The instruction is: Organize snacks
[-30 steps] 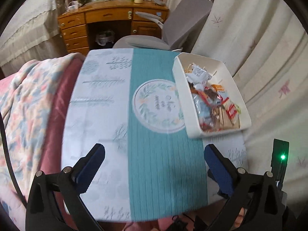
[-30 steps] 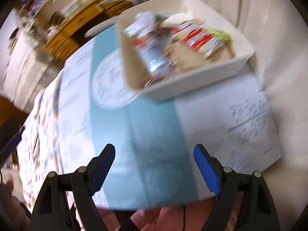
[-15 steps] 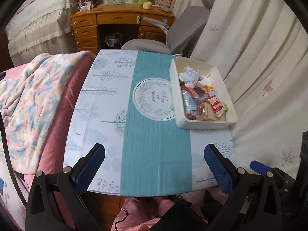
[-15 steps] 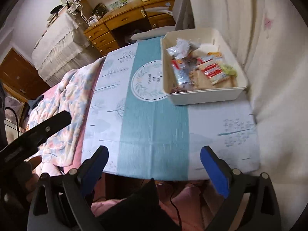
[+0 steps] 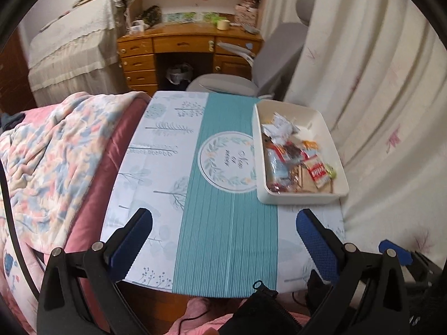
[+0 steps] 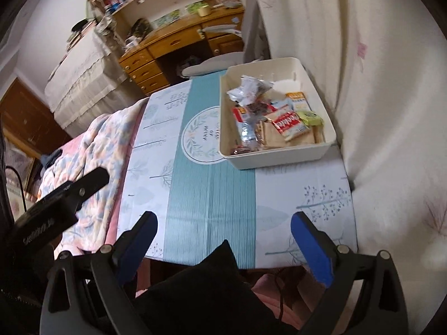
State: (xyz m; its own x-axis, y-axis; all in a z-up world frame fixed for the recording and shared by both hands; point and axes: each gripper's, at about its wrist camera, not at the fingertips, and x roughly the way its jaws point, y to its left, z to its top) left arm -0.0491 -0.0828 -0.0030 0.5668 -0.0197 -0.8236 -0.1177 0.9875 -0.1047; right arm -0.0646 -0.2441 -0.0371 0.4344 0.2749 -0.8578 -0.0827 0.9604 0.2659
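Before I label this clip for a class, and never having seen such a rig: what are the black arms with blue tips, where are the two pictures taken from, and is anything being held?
There is no robot here. A person holds a hand-operated two-finger gripper in each hand, and each gripper carries a wide-angle camera looking forward along its fingers. One picture is from the left gripper, the other from the right gripper; the blue tips are their pads. Both stand open with nothing between them; the right one's jaws have just been opening. They hover over the near edge of a small table with a teal and white patterned cloth. On the cloth's far right side sits a white bin full of wrapped snacks. No snacks lie loose on the cloth.
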